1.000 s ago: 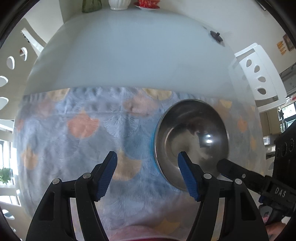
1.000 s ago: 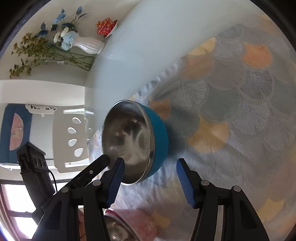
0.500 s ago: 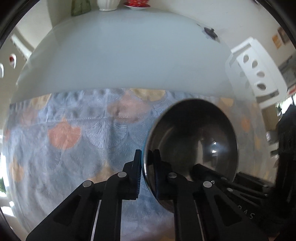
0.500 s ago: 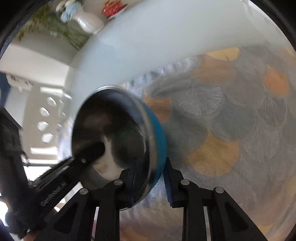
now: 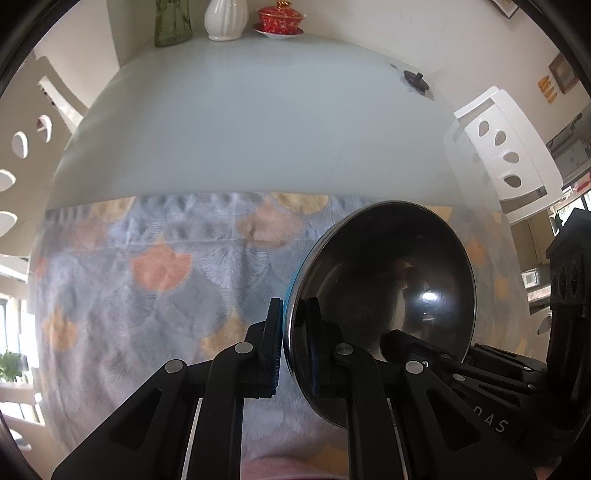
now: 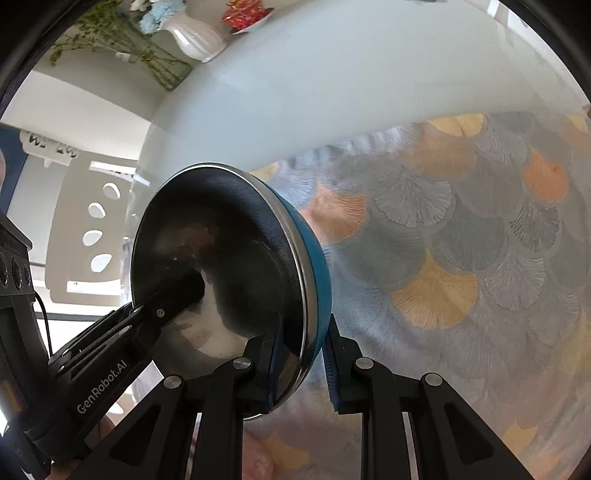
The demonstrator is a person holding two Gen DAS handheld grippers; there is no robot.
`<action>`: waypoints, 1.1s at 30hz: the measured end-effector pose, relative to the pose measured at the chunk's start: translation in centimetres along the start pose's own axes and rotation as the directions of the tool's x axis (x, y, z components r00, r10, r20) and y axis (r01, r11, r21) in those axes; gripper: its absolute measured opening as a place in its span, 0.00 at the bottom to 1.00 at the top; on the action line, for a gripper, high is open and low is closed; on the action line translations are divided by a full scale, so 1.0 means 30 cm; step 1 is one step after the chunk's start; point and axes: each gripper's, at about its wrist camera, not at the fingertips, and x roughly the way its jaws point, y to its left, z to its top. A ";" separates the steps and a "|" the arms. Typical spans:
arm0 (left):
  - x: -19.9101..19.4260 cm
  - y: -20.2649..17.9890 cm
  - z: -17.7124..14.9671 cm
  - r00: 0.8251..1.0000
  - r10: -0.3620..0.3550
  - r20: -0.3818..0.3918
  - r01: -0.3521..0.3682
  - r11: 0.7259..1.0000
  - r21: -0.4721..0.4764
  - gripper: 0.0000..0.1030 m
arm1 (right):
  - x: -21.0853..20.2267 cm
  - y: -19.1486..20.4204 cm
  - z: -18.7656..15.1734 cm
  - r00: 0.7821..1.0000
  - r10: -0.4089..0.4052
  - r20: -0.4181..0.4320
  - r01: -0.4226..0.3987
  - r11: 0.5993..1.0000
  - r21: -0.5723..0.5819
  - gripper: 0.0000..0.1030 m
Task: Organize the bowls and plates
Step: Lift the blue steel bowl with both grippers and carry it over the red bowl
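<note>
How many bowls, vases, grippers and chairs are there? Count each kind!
Bowls: 1, the blue bowl
Vases: 2, white vase, green vase
Grippers: 2, left gripper, right gripper, both clamped on the bowl's rim
Chairs: 2
Total: 7

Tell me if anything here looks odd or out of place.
The bowl is tilted, not flat on the cloth. Left gripper and right gripper both clamp its rim, on opposite sides. Nothing looks spilled or damaged.

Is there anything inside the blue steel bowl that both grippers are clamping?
The bowl holds no food or dish; only reflections and the inner finger of the left gripper show. The cloth beneath it is hidden.
</note>
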 end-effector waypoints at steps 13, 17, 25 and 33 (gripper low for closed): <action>-0.182 0.060 -0.059 0.998 0.008 0.059 -0.004 0.997 -0.078 0.09 | -0.110 0.141 -0.079 1.000 0.018 0.006 -0.018 0.997 -0.077 0.19; -0.235 0.079 -0.090 0.997 0.001 0.080 0.007 0.996 -0.089 0.09 | -0.144 0.160 -0.117 1.000 0.024 0.006 -0.023 0.995 -0.100 0.19; -0.320 0.096 -0.163 0.995 -0.001 0.098 0.011 0.995 -0.099 0.09 | -0.192 0.203 -0.194 0.999 0.036 0.001 -0.036 0.992 -0.117 0.19; -0.376 0.130 -0.244 0.995 0.000 0.100 0.011 0.994 -0.112 0.09 | -0.218 0.262 -0.271 0.999 0.027 -0.018 -0.030 0.990 -0.141 0.19</action>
